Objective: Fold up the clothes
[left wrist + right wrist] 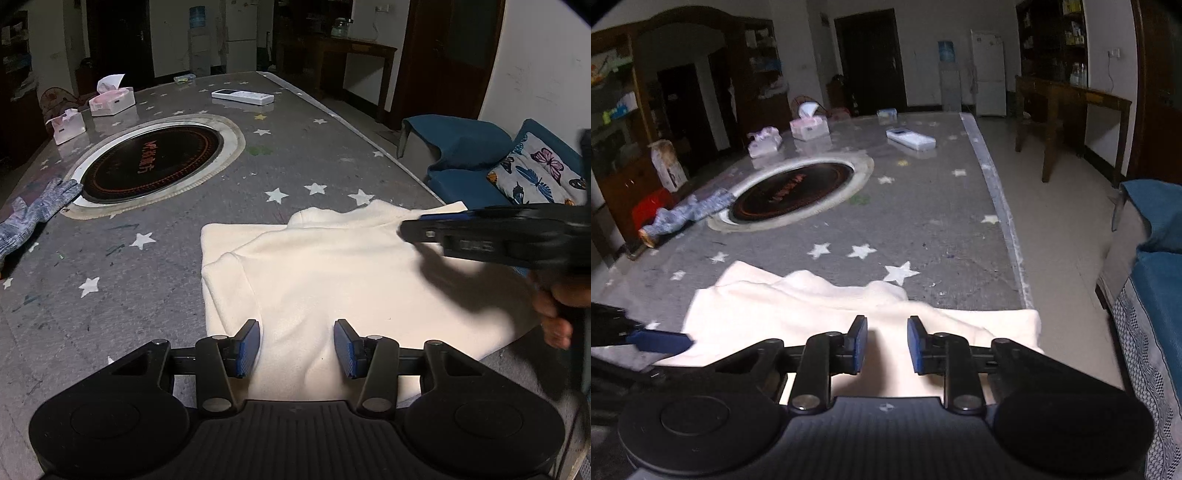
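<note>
While a grey star-printed table point(155, 280) is spread wide, a soft cream fleece garment point(332, 273) is seen folded at its near corner, beneath both grippers; the left gripper point(296, 347) and right gripper point(882, 343) are held apart, blue ribbed pads gripping nothing

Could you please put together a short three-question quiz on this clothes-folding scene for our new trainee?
1. True or false: the cream garment lies on the star-patterned table.
2. Which lies beside the round black hob: (a) a grey glove, (b) a mug, (c) a book?
3. What lies under the left gripper and right gripper?

Key: 1 true; 2 a; 3 the cream garment, with the jaws apart.
</note>
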`<action>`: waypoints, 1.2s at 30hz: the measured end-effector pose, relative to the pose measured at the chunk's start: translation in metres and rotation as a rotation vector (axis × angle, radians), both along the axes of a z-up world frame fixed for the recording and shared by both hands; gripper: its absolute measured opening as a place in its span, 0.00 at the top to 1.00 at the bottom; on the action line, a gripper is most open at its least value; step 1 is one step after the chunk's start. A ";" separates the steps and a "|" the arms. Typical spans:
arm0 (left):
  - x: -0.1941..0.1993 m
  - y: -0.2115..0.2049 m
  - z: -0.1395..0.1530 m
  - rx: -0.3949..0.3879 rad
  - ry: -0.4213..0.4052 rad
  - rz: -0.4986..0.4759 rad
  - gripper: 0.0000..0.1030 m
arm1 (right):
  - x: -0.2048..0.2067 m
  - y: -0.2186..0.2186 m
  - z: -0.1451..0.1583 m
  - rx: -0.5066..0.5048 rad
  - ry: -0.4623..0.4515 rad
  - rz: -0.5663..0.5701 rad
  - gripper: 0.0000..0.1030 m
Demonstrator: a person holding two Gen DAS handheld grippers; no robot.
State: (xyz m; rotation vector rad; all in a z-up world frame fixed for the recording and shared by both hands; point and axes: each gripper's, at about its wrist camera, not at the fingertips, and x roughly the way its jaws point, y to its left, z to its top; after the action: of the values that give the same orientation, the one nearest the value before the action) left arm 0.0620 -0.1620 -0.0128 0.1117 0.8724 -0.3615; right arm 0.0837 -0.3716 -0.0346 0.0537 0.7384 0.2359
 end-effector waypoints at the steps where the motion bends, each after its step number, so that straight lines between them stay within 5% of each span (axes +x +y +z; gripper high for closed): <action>1: 0.000 0.000 0.000 -0.002 0.001 -0.002 0.53 | 0.005 0.001 -0.004 -0.006 0.008 -0.005 0.80; 22: 0.015 0.019 0.005 -0.038 -0.011 0.053 0.51 | -0.007 0.028 0.008 -0.022 -0.017 0.099 0.79; 26: 0.005 0.015 0.007 -0.032 -0.014 0.038 0.48 | -0.026 0.025 0.014 -0.012 -0.021 0.096 0.64; 36: -0.019 0.011 0.011 -0.015 -0.022 0.033 0.33 | -0.076 0.025 0.009 -0.008 -0.020 0.090 0.49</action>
State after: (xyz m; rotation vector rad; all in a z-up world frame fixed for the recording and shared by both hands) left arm 0.0434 -0.1506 -0.0017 0.0872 0.8483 -0.3357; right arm 0.0078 -0.3468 -0.0260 0.0102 0.7230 0.3188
